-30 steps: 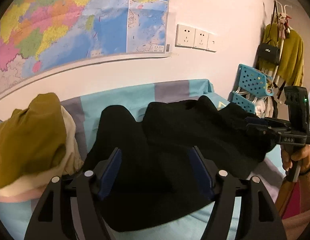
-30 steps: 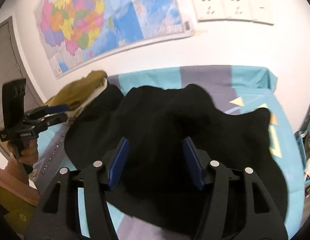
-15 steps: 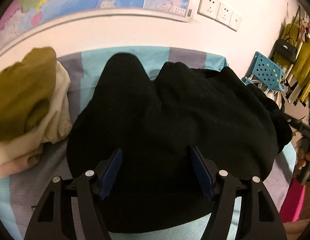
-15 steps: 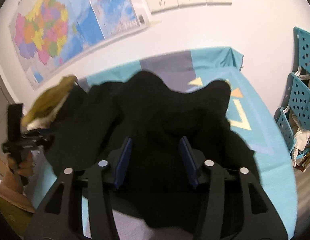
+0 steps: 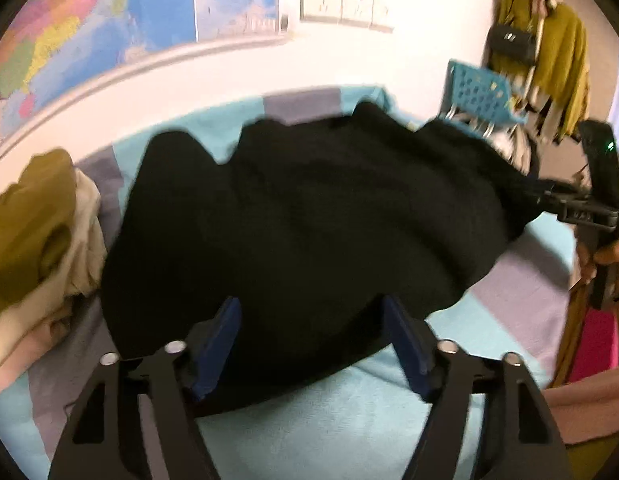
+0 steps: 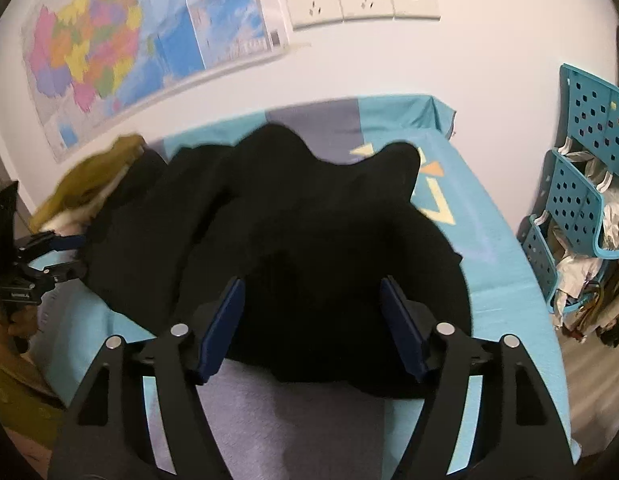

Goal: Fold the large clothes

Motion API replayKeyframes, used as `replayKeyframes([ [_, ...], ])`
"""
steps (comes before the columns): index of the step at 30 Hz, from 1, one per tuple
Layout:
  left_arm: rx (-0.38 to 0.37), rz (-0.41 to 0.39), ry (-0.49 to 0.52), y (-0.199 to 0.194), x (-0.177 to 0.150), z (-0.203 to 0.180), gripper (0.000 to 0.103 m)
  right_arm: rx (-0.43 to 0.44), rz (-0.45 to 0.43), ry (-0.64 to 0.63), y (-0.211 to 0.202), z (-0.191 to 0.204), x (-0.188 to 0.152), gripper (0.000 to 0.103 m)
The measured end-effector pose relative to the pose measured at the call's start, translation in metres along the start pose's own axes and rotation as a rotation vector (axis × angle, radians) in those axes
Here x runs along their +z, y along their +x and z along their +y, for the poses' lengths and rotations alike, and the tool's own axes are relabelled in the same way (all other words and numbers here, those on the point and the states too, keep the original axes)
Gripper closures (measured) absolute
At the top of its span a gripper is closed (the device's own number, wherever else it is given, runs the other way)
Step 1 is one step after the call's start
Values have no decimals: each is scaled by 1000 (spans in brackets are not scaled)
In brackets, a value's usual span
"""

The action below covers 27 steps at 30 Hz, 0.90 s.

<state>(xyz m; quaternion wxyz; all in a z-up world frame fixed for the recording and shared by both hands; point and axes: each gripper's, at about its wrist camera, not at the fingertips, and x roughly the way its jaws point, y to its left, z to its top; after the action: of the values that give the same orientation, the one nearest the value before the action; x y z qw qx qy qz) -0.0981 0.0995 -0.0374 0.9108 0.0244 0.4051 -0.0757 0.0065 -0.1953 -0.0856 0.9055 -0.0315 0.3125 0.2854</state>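
Observation:
A large black garment (image 5: 309, 208) lies spread and rumpled across the teal and grey bed sheet (image 5: 349, 420). My left gripper (image 5: 311, 320) hangs over its near edge. Its jaws are closing, with black cloth between the blue pads (image 5: 219, 336) but no visible pinch. In the right wrist view my right gripper (image 6: 311, 312) stands over the garment (image 6: 309, 232) near its front hem. Its jaws are opening, and cloth lies between them without touching the pads. Each view shows the other gripper at the garment's side: the right gripper (image 5: 539, 196) and the left gripper (image 6: 75, 255).
A pile of olive and cream clothes (image 5: 33, 240) sits at the bed's left end, touching the black garment. Teal perforated racks (image 6: 577, 184) holding bags stand beyond the bed's right edge. Olive clothes and a black bag (image 5: 557, 48) hang on the wall. A map and sockets are on the wall behind the bed.
The left gripper has sunk toward the garment's near edge and its jaws have narrowed a little. The right gripper's jaws have widened. The right hand is back in the left view.

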Motion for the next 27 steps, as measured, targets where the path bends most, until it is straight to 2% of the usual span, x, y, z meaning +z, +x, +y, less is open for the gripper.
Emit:
replayKeyframes([
  [2, 26, 2, -26, 7, -2, 5, 61, -19, 4, -20, 6, 1, -2, 43],
  [3, 28, 6, -47, 9, -2, 10, 69, -27, 6, -28, 6, 1, -3, 53],
  [4, 21, 5, -67, 7, -1, 15, 72, -31, 5, -34, 6, 0, -3, 69],
  [6, 7, 2, -91, 3, 2, 23, 86, -3, -14, -17, 0, -6, -2, 91],
  [7, 6, 0, -97, 1, 3, 26, 88, -17, -28, -20, -5, -6, -1, 94],
  [9, 60, 8, -101, -1, 3, 29, 100, -10, -72, 29, -17, -12, 6, 95],
  [11, 48, 11, -109, -2, 1, 34, 100, -34, -122, 30, -28, -12, 12, 96],
  [12, 43, 9, -113, -3, 0, 35, 100, -28, -119, 27, -27, -12, 14, 96],
  [14, 46, 10, -108, -2, 0, 34, 98, -31, -72, 51, -12, -17, 11, 95],
  [16, 29, 26, -118, 2, 0, 35, 97, -51, 11, 32, 8, -17, 4, 88],
  [17, 22, 26, -122, 2, 1, 37, 97, -49, 0, 36, 7, -17, 2, 86],
  [18, 19, 22, -126, 1, 1, 38, 94, -25, -14, 52, 2, -17, 2, 79],
  [19, 17, 16, -127, -1, 2, 37, 91, -6, -27, 68, -5, -19, 4, 66],
  [20, 26, 7, -127, -3, 3, 38, 84, -17, -45, 74, -12, -18, 5, 62],
  [22, 27, -21, -130, -11, 3, 38, 73, 2, -84, 70, -29, -15, 11, 61],
  [23, 26, -35, -127, -14, 3, 37, 62, 7, -103, 64, -35, -11, 14, 61],
  [24, 32, -46, -125, -17, 4, 37, 57, 27, -122, 48, -41, -5, 18, 60],
  [27, 29, -48, -119, -18, 5, 35, 51, 83, -139, 3, -41, 14, 25, 57],
])
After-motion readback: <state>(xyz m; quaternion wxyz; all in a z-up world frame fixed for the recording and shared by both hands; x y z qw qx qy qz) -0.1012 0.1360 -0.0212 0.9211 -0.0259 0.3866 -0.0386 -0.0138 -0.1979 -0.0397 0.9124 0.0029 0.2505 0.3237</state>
